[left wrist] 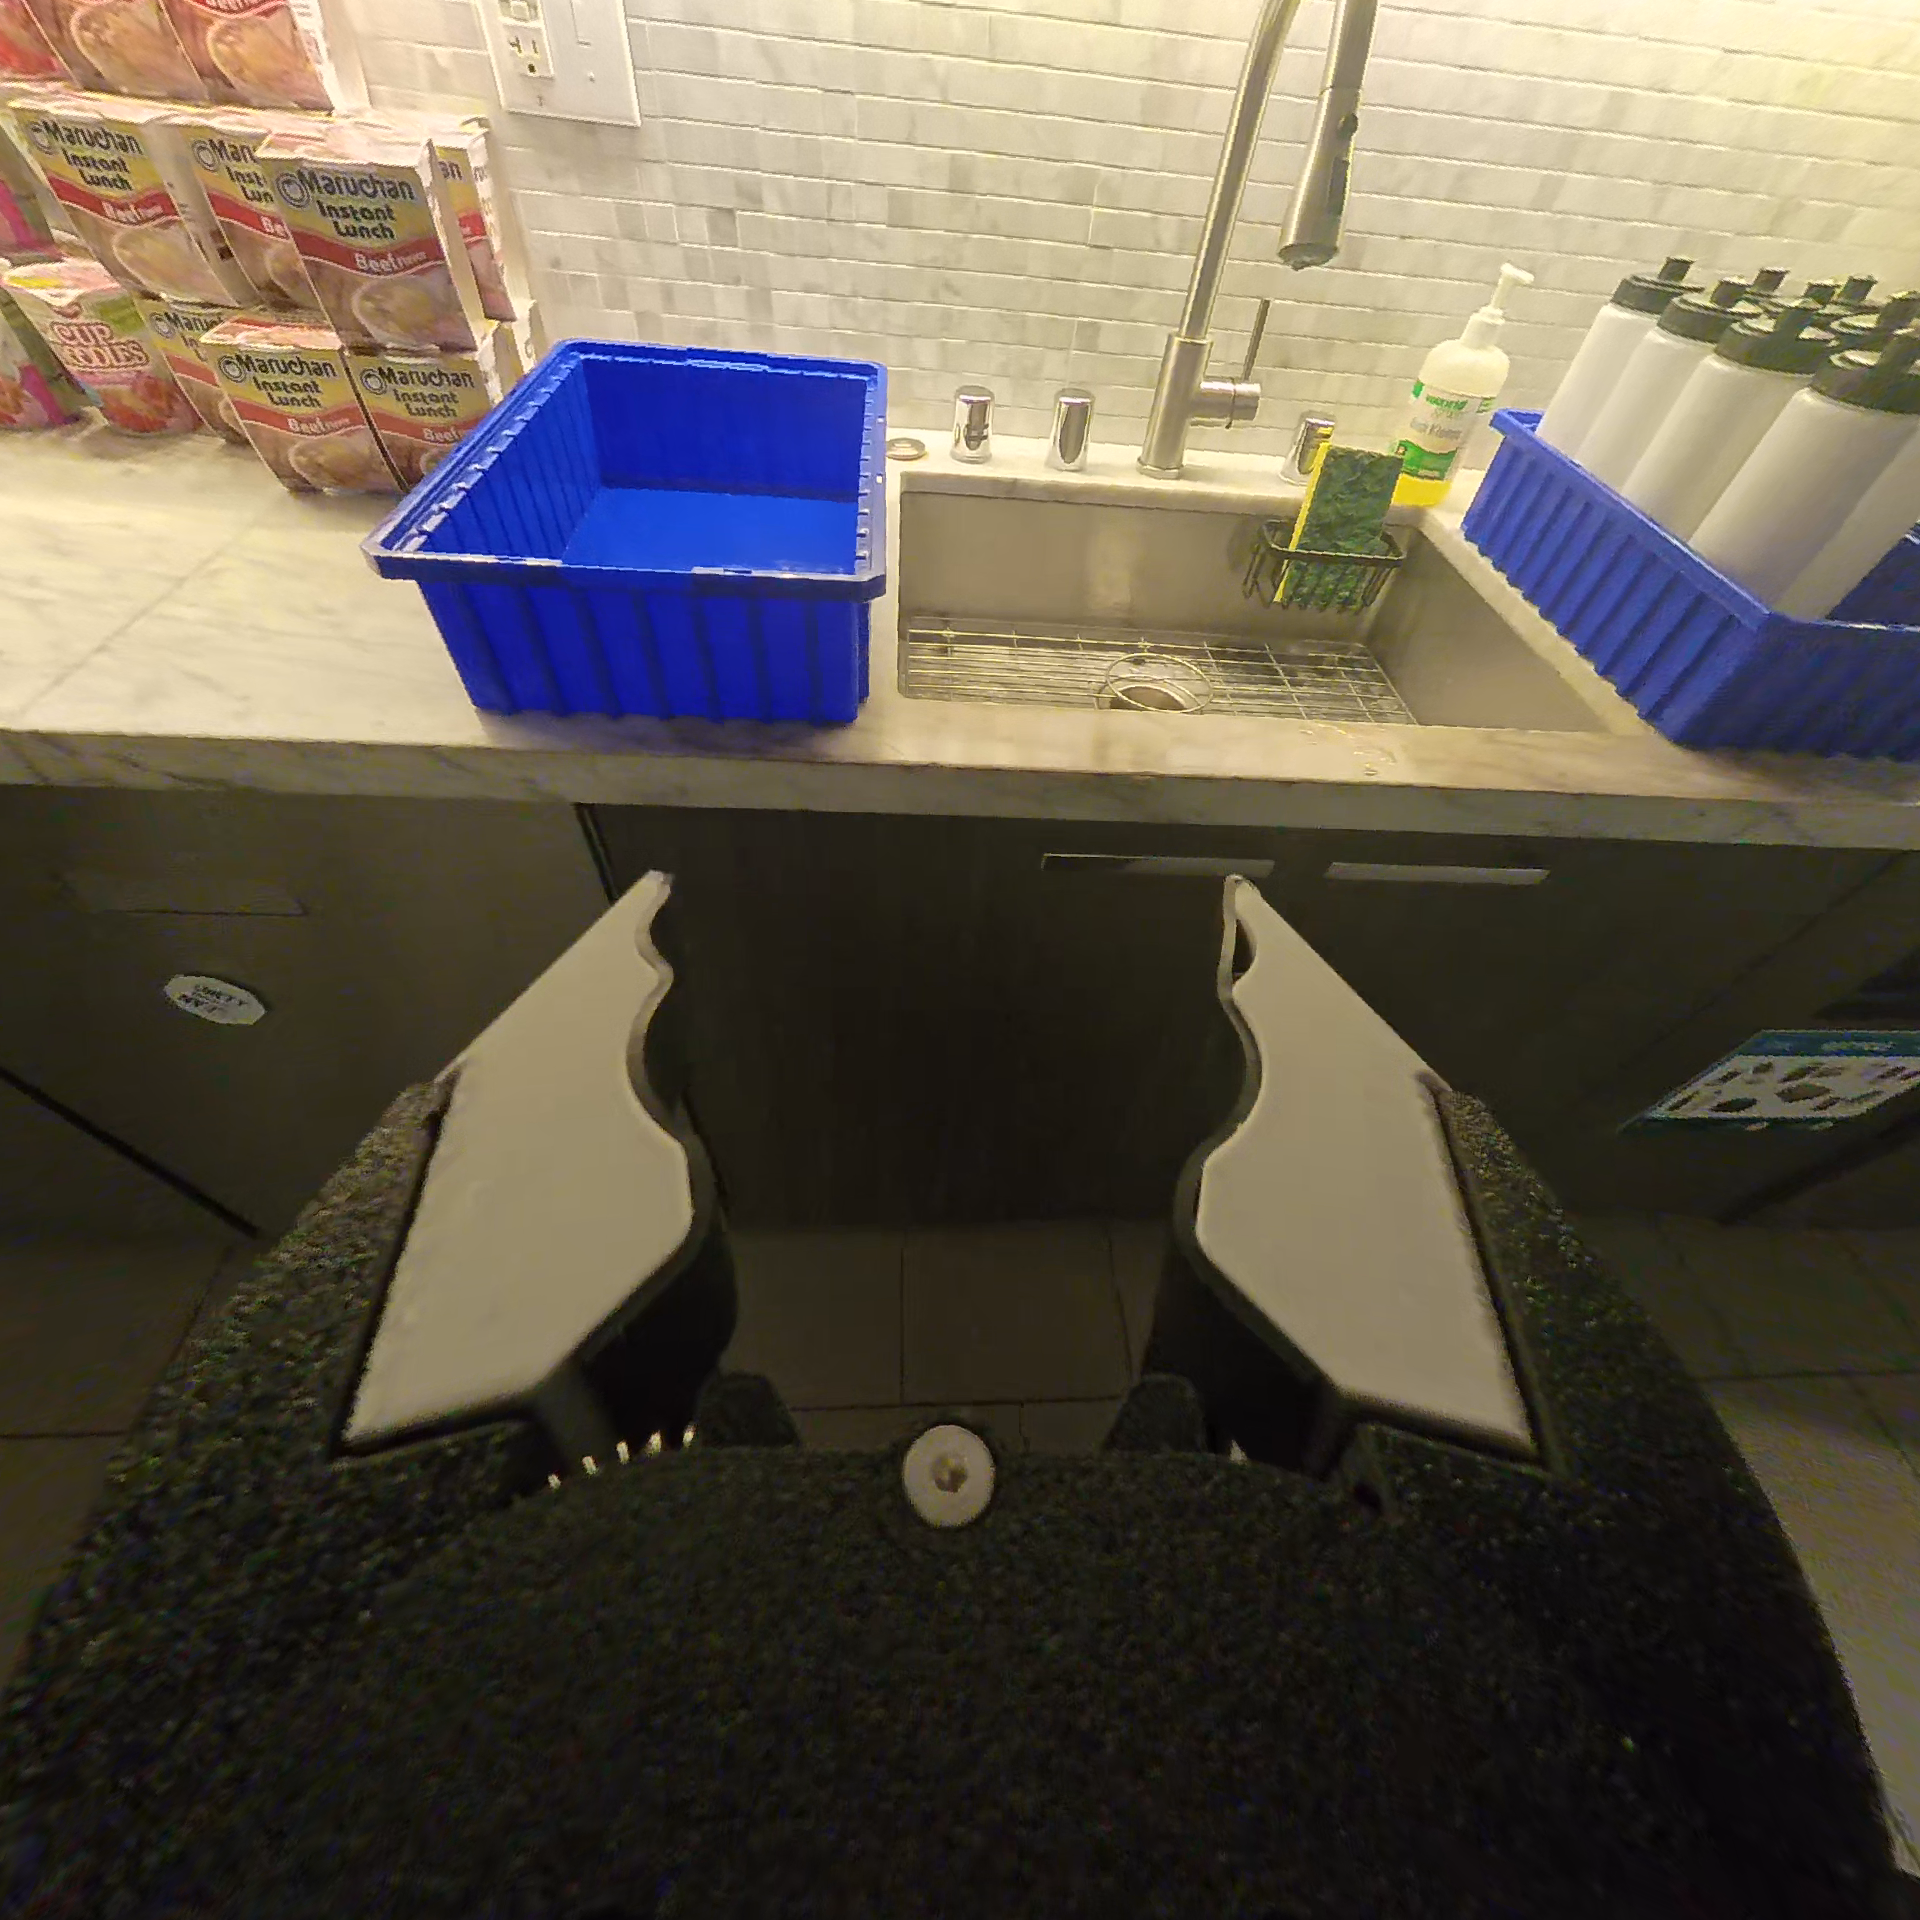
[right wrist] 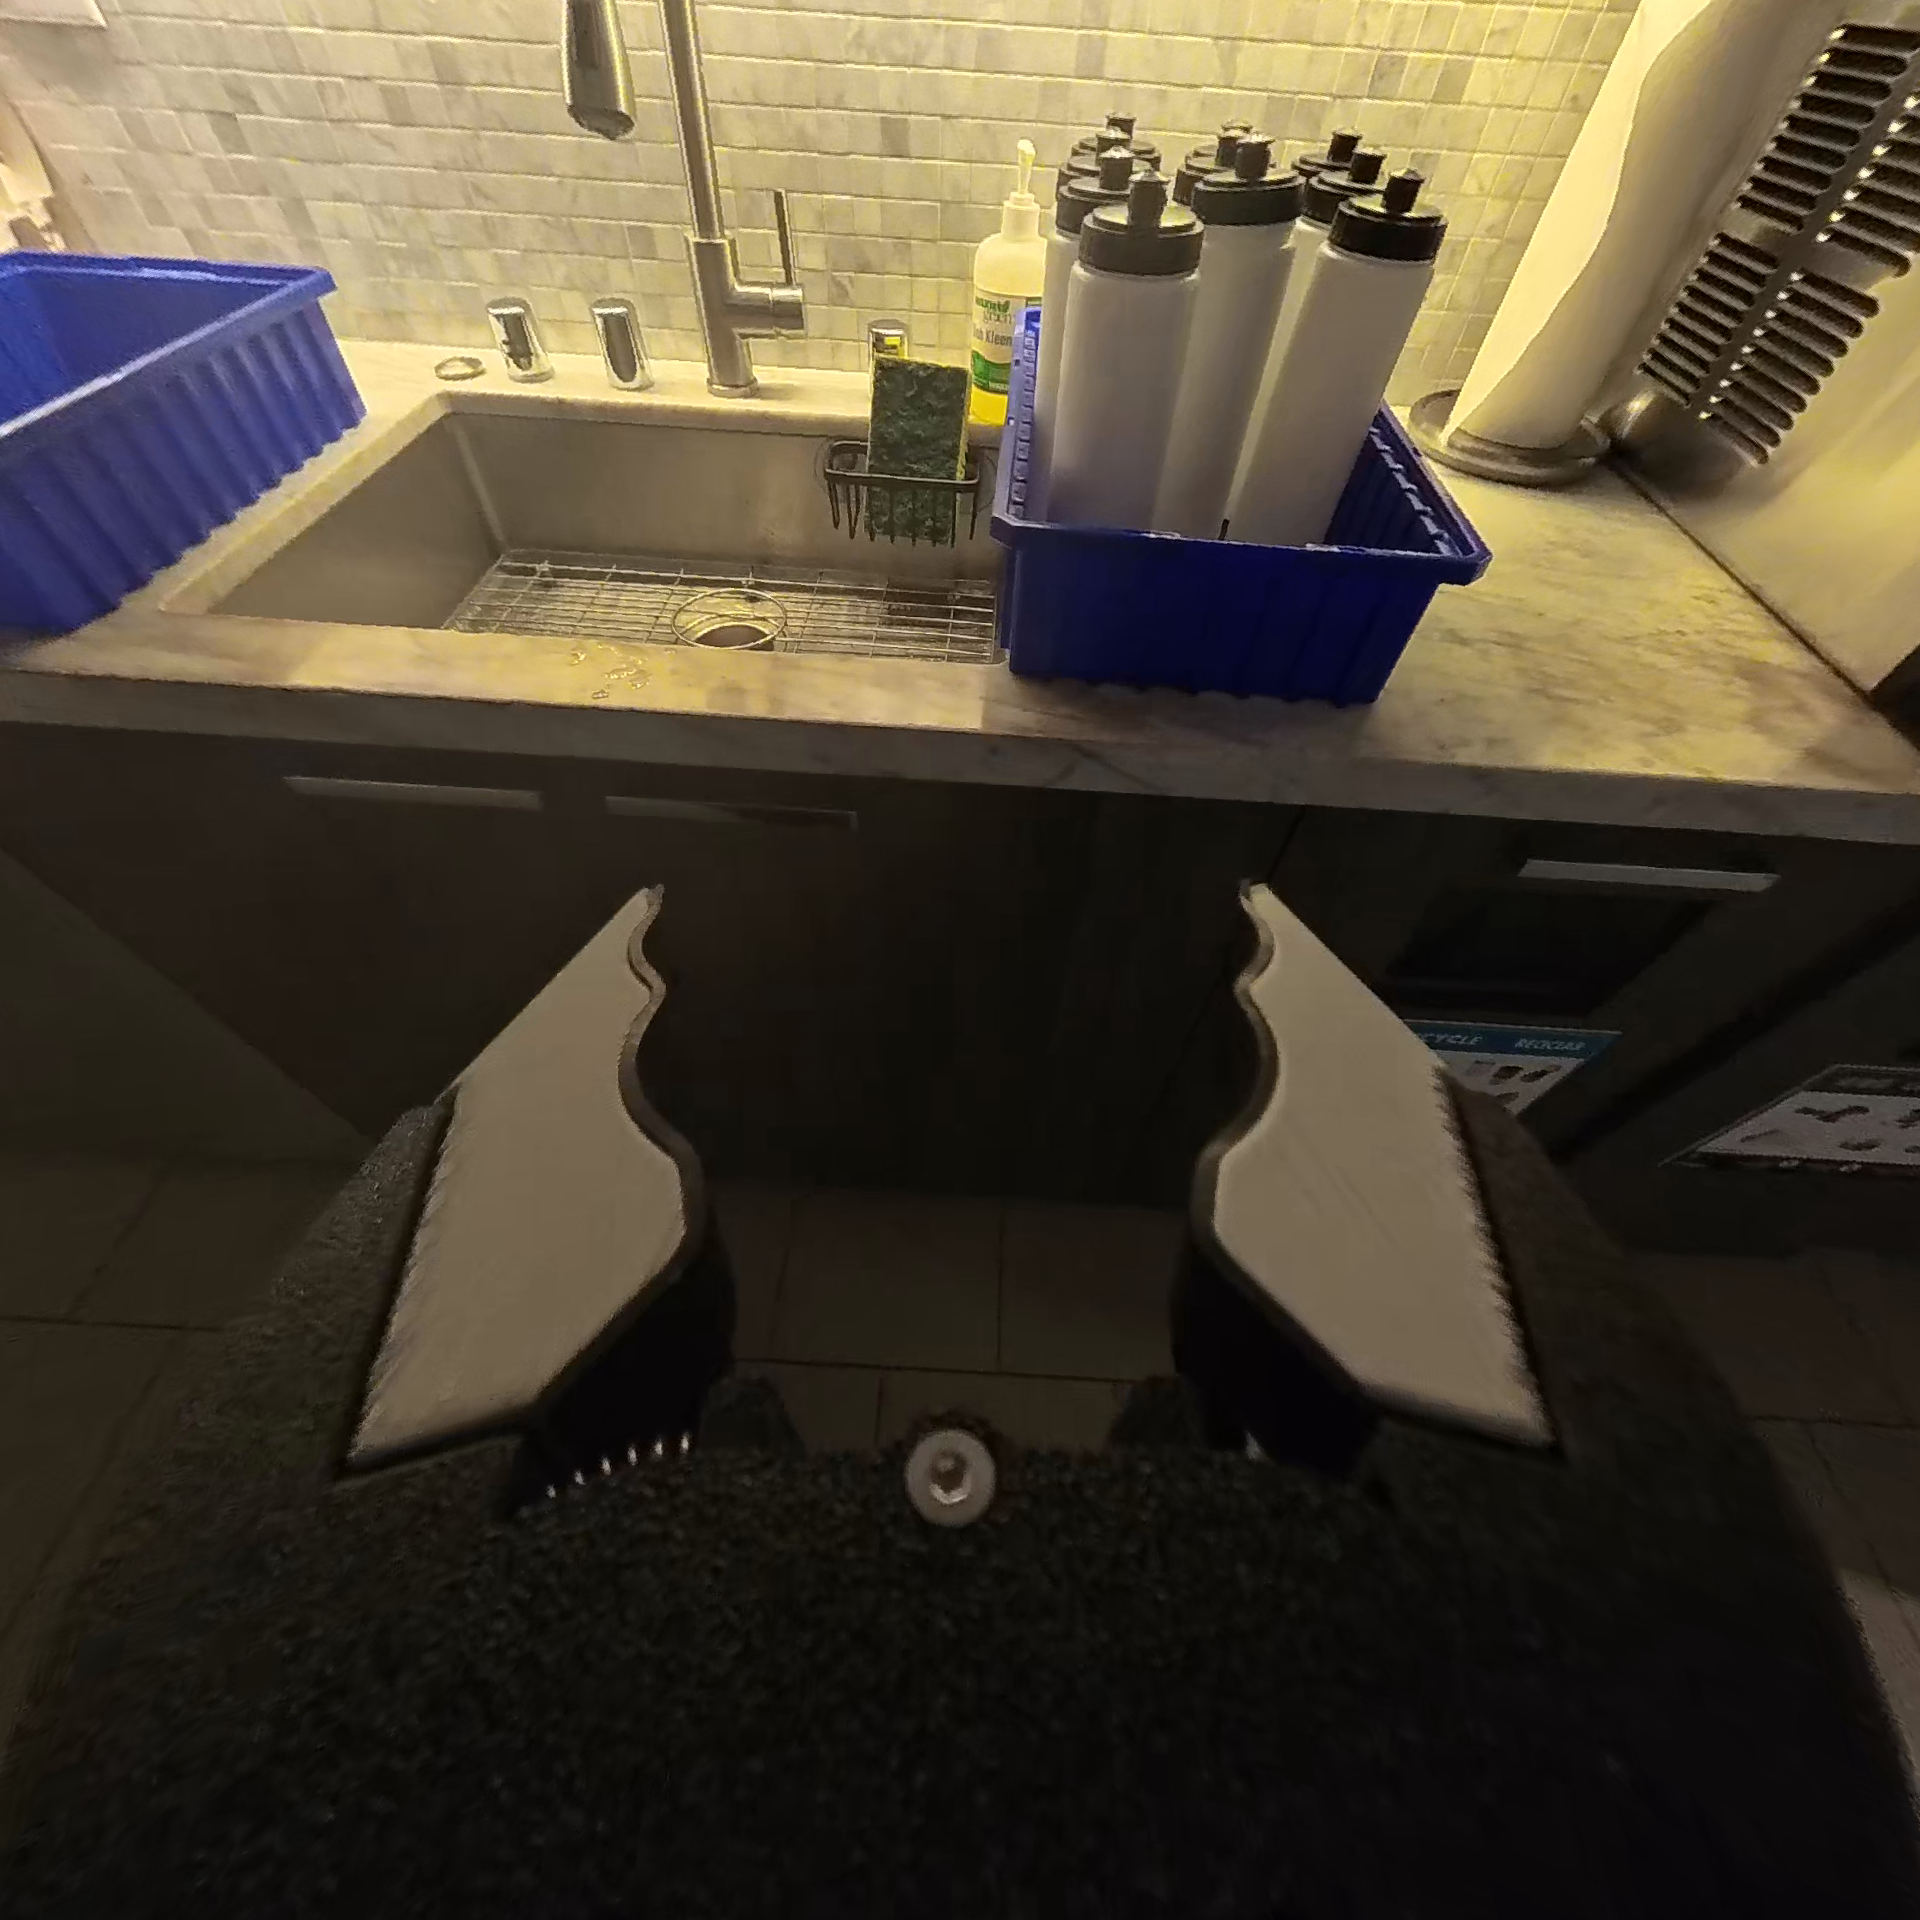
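Both grippers hang below the counter edge with jaws wide and empty: the left gripper faces the empty bin far-left of the sink, while the right gripper is nearer the bottles standing upright in the right bin.

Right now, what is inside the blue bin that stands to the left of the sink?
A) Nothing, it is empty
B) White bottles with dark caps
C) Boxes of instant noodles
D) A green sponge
A: the left wrist view looks into the blue bin left of the sink and shows only its bare blue floor; the white bottles stand in the other blue bin on the right.
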Demonstrator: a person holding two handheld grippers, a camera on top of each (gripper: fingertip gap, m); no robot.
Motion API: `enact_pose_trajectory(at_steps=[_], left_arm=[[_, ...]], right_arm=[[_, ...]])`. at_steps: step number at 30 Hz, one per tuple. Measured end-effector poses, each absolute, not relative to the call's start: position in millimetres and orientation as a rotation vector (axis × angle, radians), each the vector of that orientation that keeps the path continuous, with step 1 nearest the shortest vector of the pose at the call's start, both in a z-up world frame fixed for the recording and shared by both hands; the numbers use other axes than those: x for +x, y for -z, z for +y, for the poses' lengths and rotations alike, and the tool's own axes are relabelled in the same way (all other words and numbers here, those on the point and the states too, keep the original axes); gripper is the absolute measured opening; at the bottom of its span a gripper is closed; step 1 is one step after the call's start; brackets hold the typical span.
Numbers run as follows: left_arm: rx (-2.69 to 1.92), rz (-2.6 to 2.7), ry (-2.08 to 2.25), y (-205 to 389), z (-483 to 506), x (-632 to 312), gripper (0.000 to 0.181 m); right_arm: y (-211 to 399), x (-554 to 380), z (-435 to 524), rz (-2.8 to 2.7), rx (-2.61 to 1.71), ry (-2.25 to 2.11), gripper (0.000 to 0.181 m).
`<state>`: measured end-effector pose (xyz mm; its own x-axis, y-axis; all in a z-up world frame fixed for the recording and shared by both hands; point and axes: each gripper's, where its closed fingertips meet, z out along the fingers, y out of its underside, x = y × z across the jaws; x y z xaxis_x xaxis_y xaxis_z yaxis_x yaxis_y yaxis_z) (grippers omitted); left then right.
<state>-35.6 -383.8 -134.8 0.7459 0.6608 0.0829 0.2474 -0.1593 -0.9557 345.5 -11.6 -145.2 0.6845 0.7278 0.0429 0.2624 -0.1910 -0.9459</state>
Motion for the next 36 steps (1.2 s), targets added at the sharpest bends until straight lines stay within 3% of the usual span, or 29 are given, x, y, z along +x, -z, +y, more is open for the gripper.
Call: enact_pose_trajectory(at_steps=[18, 24, 26, 34, 36], left_arm=[[-1.749, -0.709, -0.405, 141.8, -366.1, -44.5, 0.101], [-1.875, -0.635, -0.337, 170.9, -318.2, -23.2, 0.081], [-1.914, -0.589, -0.346, 182.9, -292.2, -16.6, 0.077], [-2.098, -0.451, -0.370, 224.4, -186.7, 17.1, 0.040], [-2.125, -0.425, -0.380, 227.5, -167.6, 23.0, 0.028]], right_arm=[[143.7, 345.6, -0.5, -0.775, -1.760, -0.484, 0.104], [113.3, 293.4, -41.1, -0.985, -1.591, -0.500, 0.096], [100.3, 262.3, -72.6, -1.049, -1.543, -0.607, 0.087], [52.0, 163.8, -232.6, -1.358, -1.339, -1.216, 0.000], [53.6, 148.7, -254.1, -1.429, -1.324, -1.239, 0.000]])
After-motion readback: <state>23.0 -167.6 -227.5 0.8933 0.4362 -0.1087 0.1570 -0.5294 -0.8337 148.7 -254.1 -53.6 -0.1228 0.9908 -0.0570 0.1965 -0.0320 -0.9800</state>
